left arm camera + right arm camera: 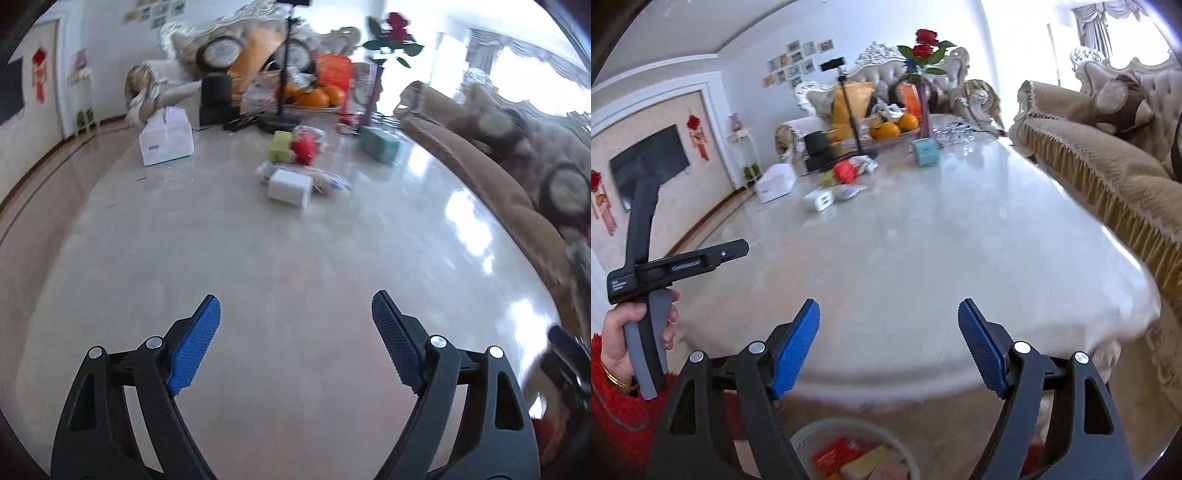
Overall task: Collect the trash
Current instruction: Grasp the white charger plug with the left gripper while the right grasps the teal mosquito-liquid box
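Both grippers are empty right now. The left gripper (295, 321) has its jaws spread wide, blue ribbed pads (194, 347) well apart, nothing between them, nothing touching them. It hangs over the bare near end of the pale glossy table (221, 240). The right gripper (888, 325) is the same deal: jaws wide apart, blue pads (798, 347) holding nothing, sitting just off the near edge of the table (923, 240).

Right under the right gripper, on the floor by the table's end, there's a round bin (857, 432) with stuff already in it, a red packet (836, 456) and some tan and pinkish pieces, partly hidden behind the gripper frame.

The remaining trash is at the far half of the table, well away from both grippers: a white box (290, 186) lying on some crumpled clear wrapper (328, 181), and just behind that a green box (282, 145) next to a red crumpled thing (304, 146). The frame is a bit blurry so I can't say what that red one actually is. There's also a teal box (380, 144) off to the right and a white tissue pack (166, 138) on the left side.

In the right wrist view you can see the person's left hand (620, 332) gripping the grey handle of the left gripper, red fuzzy sleeve and a gold bangle.
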